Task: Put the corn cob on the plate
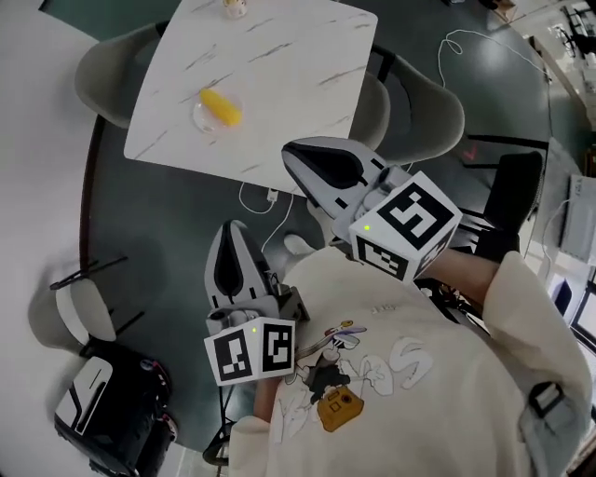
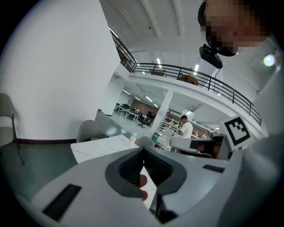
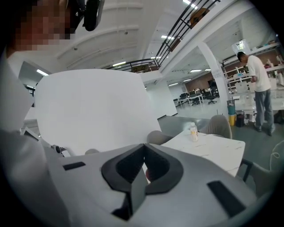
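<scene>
A yellow corn cob (image 1: 222,106) lies on a clear round plate (image 1: 201,117) near the front left of the white marble table (image 1: 279,65). Both grippers are held close to the person's chest, well short of the table. The left gripper (image 1: 231,228) is shut and empty, its jaws touching at the tip (image 2: 143,149). The right gripper (image 1: 291,155) is shut too and holds nothing (image 3: 144,145). In both gripper views the table (image 2: 100,146) (image 3: 208,146) shows beyond the jaws, with no corn visible there.
A small bottle (image 1: 234,7) (image 3: 193,132) stands at the table's far edge. Grey chairs (image 1: 424,107) ring the table. A white cable (image 1: 265,200) lies on the dark floor in front. A black bag (image 1: 107,401) sits by a chair at the lower left. A person (image 3: 259,88) stands far off.
</scene>
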`<action>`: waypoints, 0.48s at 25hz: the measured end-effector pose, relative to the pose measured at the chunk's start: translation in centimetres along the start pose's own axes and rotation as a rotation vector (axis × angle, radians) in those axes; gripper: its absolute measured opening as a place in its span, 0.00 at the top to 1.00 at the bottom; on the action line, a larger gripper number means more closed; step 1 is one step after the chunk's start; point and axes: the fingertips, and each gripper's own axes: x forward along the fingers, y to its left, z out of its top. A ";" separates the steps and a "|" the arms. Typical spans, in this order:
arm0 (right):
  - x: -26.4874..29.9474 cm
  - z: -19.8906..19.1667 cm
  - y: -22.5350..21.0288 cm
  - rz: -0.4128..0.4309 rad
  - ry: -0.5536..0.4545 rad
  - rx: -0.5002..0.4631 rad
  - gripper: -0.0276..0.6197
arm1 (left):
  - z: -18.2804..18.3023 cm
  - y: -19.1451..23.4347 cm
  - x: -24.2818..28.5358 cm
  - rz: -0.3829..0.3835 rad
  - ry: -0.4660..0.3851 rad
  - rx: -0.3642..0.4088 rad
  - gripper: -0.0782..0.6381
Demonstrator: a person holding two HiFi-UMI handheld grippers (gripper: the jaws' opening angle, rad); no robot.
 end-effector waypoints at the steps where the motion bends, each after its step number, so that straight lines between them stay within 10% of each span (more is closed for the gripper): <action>1: -0.2 0.3 0.0 0.005 -0.002 0.007 0.95 | 0.0 -0.6 0.0 -0.017 0.000 0.005 0.88; 12: -2.6 1.8 -0.2 -0.028 -0.040 -0.023 0.95 | 0.3 -4.2 2.2 -0.189 0.061 0.049 0.88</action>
